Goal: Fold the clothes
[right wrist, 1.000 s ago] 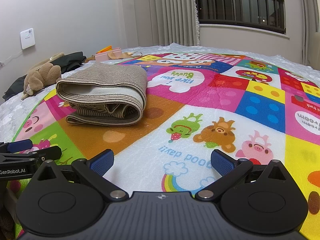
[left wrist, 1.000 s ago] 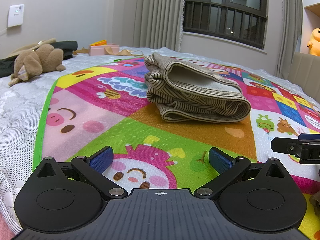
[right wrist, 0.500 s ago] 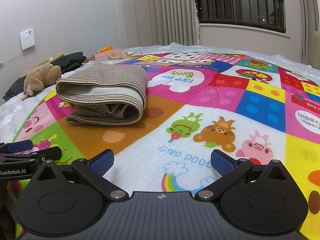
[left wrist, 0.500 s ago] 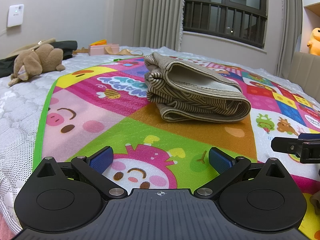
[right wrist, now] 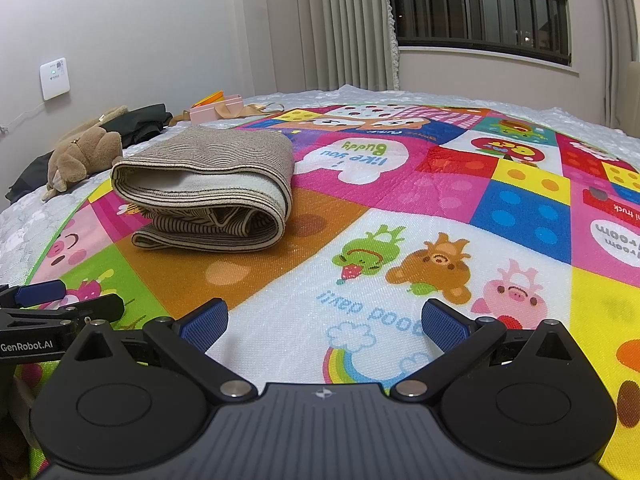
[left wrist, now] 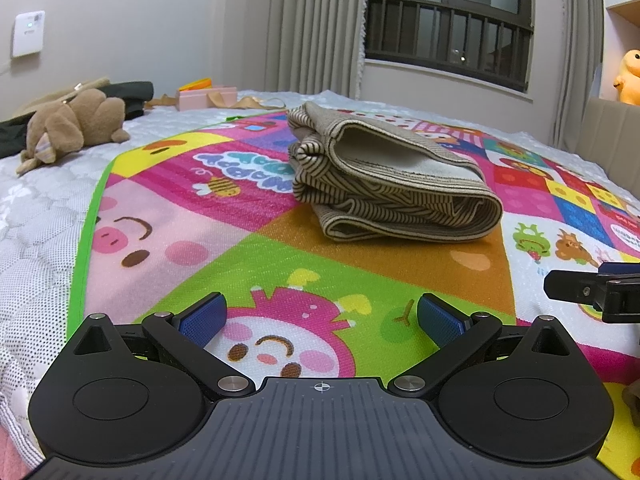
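Observation:
A beige striped garment (left wrist: 384, 184) lies folded into a thick bundle on the colourful cartoon play mat (left wrist: 180, 220); the right wrist view shows the same garment (right wrist: 208, 184) at left centre on the mat (right wrist: 440, 208). My left gripper (left wrist: 320, 320) is open, low over the mat, well short of the bundle, with nothing between its blue pads. My right gripper (right wrist: 324, 322) is open too, hovering over the mat to the right of the bundle. Each gripper's fingers show at the edge of the other's view.
A brown plush toy (left wrist: 72, 124) and dark clothing (left wrist: 132, 94) lie on the white quilted bed at left. A pink box (left wrist: 206, 96) sits behind. A curtain and a barred window (left wrist: 448, 44) stand at the back, an orange toy (left wrist: 630, 76) at far right.

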### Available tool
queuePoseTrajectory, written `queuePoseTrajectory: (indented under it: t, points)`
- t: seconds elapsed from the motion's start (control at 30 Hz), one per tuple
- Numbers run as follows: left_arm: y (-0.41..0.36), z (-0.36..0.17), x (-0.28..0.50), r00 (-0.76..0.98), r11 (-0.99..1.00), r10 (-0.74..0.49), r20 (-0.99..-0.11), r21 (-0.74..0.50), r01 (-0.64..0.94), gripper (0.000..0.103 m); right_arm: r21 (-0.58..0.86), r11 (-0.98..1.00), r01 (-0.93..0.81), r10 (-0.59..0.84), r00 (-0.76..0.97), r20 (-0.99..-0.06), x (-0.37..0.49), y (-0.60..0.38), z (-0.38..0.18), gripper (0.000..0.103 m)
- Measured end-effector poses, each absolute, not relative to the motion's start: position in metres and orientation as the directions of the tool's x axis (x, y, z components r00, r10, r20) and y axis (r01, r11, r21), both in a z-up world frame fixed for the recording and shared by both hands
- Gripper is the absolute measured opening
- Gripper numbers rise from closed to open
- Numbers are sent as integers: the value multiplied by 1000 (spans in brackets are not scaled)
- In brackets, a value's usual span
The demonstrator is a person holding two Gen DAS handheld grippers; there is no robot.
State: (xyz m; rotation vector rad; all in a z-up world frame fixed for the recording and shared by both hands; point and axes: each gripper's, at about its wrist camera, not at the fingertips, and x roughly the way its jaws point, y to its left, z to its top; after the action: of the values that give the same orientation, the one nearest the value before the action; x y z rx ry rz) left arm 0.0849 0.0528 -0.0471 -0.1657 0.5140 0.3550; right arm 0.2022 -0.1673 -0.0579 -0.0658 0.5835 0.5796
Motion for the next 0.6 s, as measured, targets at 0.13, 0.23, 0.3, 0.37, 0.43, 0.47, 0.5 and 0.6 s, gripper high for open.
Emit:
queuePoseTrajectory:
  t: [0.13,0.23,0.3,0.37,0.43,0.47,0.5,0.6]
  points:
    - [54,-47,84,814,923,290,-503,-76,-376,103,101,840,-534,498,681,-538,202,-167,-58,103]
    - [54,-47,84,815,923,291,-502,-78,-378,103,101,840,-534,497,681,-537,202,-167,-58,103]
    - [54,-47,84,815,923,290,-501,-79,-377,103,101,840,-534,498,681,-537,202,-167,-58,103]
    - [54,-47,84,816,923,290,-501,-80,-377,103,101,839,-535,498,680,-537,202,-168,-58,103]
    - [54,-47,84,816,923,290,-500,-81,-377,103,102,839,-534,498,681,-537,202,-168,-58,103]
    - [54,-47,84,816,923,289,-500,-81,-377,103,102,840,-534,498,681,-537,202,-168,-58,103]
    - [54,-47,84,816,923,289,-500,-82,-377,103,102,840,-534,498,681,-537,202,-168,-58,103]
    - [55,-47,84,817,923,289,-500,-82,-377,103,102,840,-533,498,682,-536,202,-168,-58,103]
